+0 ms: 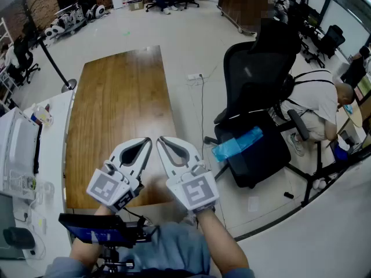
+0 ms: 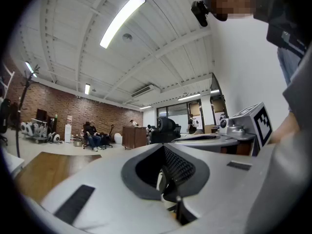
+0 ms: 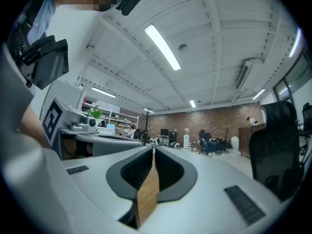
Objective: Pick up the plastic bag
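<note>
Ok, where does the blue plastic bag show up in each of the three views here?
Head view: the blue plastic bag lies on the seat of the black office chair, right of centre.
Left gripper view: not in it.
Right gripper view: not in it; only what looks like the same chair's back shows at the right edge.
Shared landmark: the brick wall at the far end of the room.

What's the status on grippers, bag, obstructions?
Left gripper and right gripper: jaws shut, empty, over wooden table. Blue plastic bag on black chair seat, untouched. Chair armrest close beside bag.
</note>
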### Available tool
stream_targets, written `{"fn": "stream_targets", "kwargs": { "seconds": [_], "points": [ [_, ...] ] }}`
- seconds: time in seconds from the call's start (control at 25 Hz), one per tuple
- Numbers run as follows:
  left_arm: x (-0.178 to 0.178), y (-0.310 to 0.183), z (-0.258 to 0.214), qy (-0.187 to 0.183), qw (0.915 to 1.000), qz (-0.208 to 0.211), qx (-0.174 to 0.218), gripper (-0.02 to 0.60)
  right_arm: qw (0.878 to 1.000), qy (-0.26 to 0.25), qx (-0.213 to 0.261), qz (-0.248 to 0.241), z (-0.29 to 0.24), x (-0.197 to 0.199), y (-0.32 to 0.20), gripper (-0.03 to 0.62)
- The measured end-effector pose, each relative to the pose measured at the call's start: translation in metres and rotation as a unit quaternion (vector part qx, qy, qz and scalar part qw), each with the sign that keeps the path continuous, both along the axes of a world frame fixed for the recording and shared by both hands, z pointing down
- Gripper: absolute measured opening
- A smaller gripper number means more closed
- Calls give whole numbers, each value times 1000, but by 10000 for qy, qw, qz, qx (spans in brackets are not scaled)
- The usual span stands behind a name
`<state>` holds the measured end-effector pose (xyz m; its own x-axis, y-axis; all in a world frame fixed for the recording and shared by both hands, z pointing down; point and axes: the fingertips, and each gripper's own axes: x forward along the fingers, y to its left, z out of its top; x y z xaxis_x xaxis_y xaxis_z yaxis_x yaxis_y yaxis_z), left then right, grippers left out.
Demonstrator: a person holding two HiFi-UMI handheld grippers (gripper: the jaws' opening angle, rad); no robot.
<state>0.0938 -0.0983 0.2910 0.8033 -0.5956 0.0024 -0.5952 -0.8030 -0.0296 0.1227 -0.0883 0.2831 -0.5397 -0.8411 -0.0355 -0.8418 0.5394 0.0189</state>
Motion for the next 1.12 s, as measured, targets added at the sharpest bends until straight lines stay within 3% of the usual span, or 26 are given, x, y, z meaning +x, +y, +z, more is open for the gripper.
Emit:
{"fn": "stream_targets", "kwargs": {
  "seconds": [0.24, 0.4, 0.6, 0.84, 1.12],
  "points": [
    [67, 11, 2, 101, 9991, 415, 60, 5, 9990, -105, -35, 435, 9, 62, 9, 25],
    [116, 23, 1, 267, 9964, 805, -12, 5, 9954, -131, -48, 952, 16, 110, 19, 25],
    [162, 33, 8, 334, 9938, 1043, -202, 20, 9918, -261, -130, 1247, 26, 157, 27, 26],
    [193, 34, 27, 238, 9929, 1159, -130, 20, 9857, -396, -76, 1636, 45, 204, 29, 28],
    [213, 30, 43, 85, 9926, 1187, -250, 20, 9847, -469, -314, 1648, 70, 219, 26, 28]
  ]
}}
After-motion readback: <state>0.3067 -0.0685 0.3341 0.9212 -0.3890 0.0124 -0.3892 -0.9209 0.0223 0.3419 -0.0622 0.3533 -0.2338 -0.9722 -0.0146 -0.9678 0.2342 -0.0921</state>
